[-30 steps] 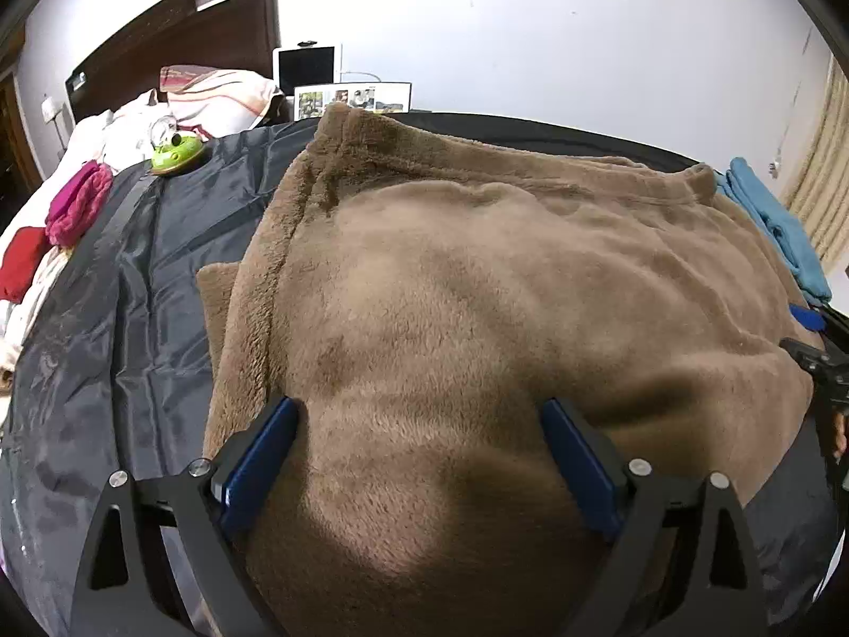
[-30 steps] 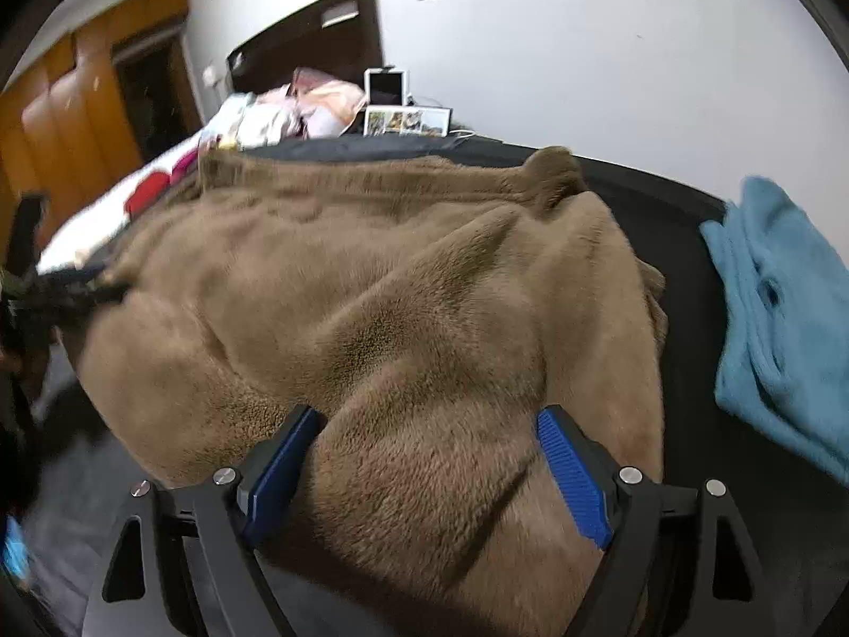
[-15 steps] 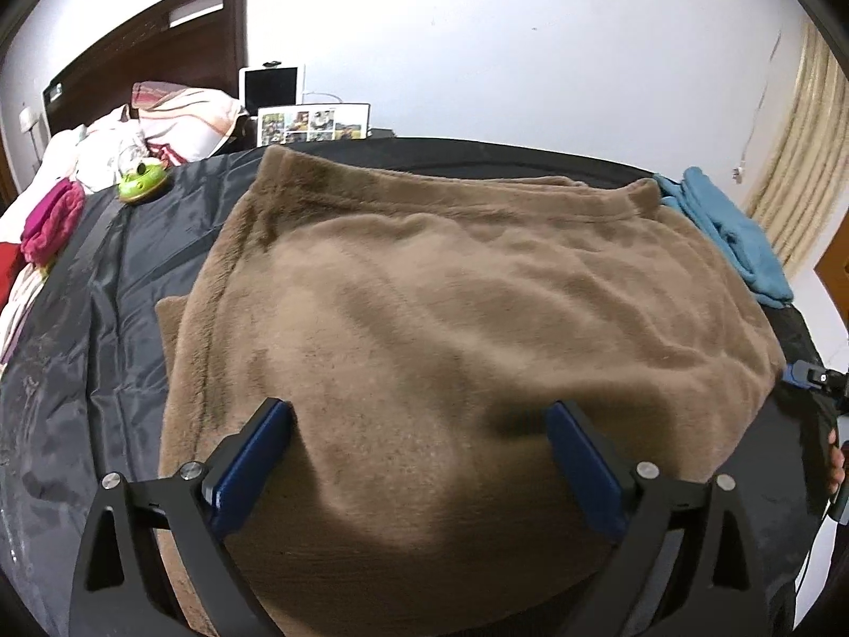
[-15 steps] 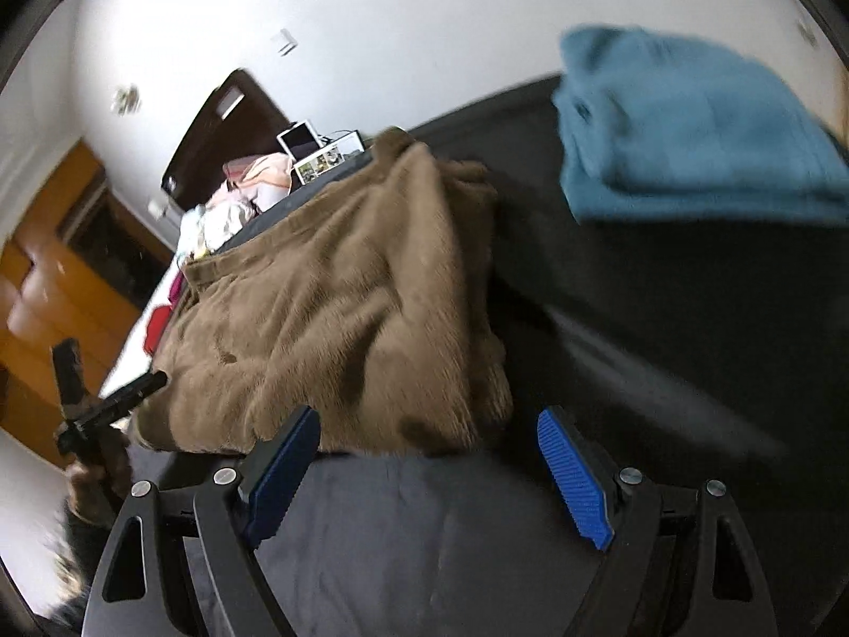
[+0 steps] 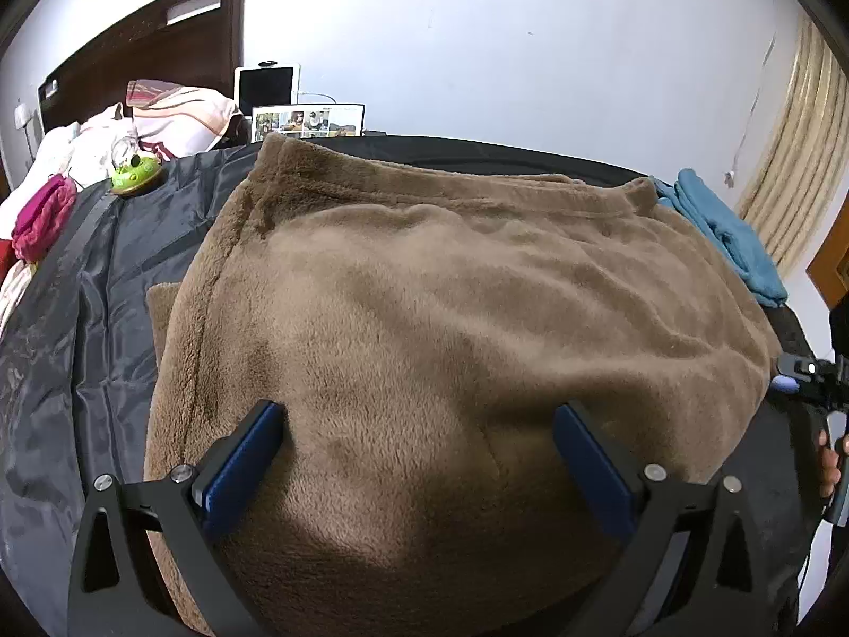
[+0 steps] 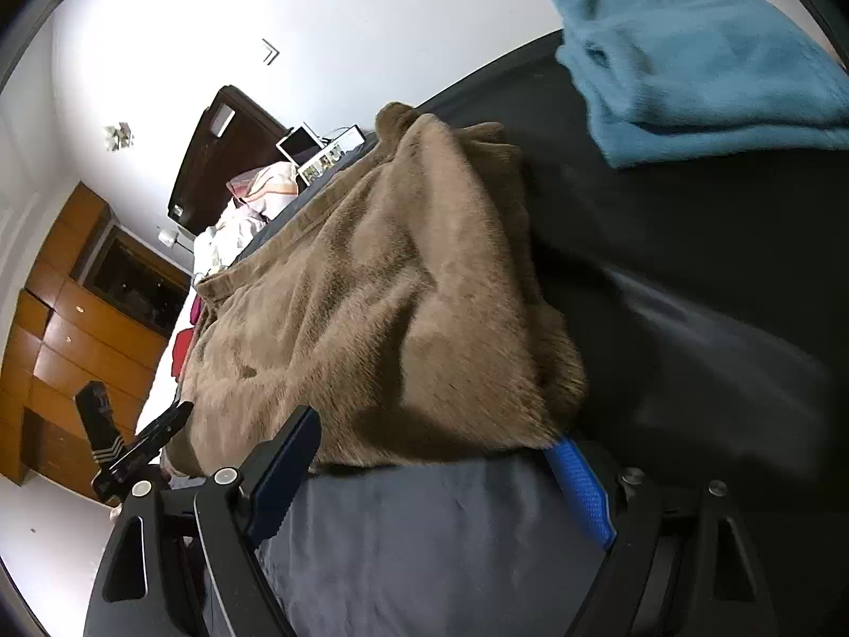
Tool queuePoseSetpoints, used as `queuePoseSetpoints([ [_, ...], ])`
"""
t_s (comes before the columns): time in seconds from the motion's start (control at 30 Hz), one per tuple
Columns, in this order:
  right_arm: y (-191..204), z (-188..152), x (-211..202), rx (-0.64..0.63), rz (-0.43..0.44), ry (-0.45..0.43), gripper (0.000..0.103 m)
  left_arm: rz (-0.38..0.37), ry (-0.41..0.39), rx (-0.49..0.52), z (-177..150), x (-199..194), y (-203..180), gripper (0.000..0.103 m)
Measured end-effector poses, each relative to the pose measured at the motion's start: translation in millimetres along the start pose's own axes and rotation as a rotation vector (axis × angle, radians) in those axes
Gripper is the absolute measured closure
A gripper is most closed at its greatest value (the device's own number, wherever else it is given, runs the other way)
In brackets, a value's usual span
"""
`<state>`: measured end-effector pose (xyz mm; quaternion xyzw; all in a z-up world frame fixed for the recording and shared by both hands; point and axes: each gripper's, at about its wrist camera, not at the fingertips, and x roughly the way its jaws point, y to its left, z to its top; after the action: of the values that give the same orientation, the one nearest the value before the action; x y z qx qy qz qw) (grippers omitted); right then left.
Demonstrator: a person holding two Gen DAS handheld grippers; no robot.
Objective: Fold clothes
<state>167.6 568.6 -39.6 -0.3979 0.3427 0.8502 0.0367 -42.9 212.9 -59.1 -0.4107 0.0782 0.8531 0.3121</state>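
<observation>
Brown fleece garment lies folded on the dark sheet over the bed, blue folded garment well apart at its far right. Left gripper fingers spread wide over the near edge of the fleece, gripping nothing. Right gripper fingers also wide apart at the fleece's right corner, holding nothing.

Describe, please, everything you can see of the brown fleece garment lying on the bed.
The brown fleece garment is thick, plush fabric with a raised seam along its left edge and a banded hem at the far end. It lies folded over in layers, spread flat on the dark bed cover, a small flap sticking out at the left. The open left gripper straddles its near edge; the open right gripper sits at its near corner. The folded blue garment lies apart.
</observation>
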Motion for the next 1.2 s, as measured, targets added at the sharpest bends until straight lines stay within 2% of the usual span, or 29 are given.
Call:
queuePoseSetpoints([
  [0.17,7.2,8.5,11.3,0.013,-0.018,-0.025,0.017,0.006,-0.002,0.014,-3.4,2.2,-0.5,0.001],
  [0.57,1.7,21.1,21.7,0.171,0.013,-0.165,0.012,0.019,-0.012,0.032,-8.4,2.7,-2.3,0.001],
  [0.77,12.5,17.6,24.8,0.132,-0.045,-0.208,0.012,0.02,-0.016,0.037,-9.4,3.0,-2.2,0.001],
  [0.83,13.2,16.4,26.2,0.12,-0.065,-0.214,0.028,0.021,-0.018,0.041,-9.7,3.1,-2.0,0.001],
  [0.87,9.6,16.0,26.3,0.13,-0.058,-0.213,0.042,0.022,-0.018,0.044,-10.0,3.4,-1.7,0.001],
  [1.0,-4.1,11.4,20.7,0.158,0.004,-0.216,0.054,0.019,-0.02,0.044,-10.0,5.0,0.1,0.001],
  [1.1,-3.3,9.4,16.4,0.143,0.018,-0.226,0.058,0.021,-0.026,0.046,-9.9,5.2,0.0,0.001],
  [1.2,-1.5,10.4,10.3,0.143,0.045,-0.238,0.058,0.017,-0.029,0.036,-9.3,4.1,1.8,0.001],
])
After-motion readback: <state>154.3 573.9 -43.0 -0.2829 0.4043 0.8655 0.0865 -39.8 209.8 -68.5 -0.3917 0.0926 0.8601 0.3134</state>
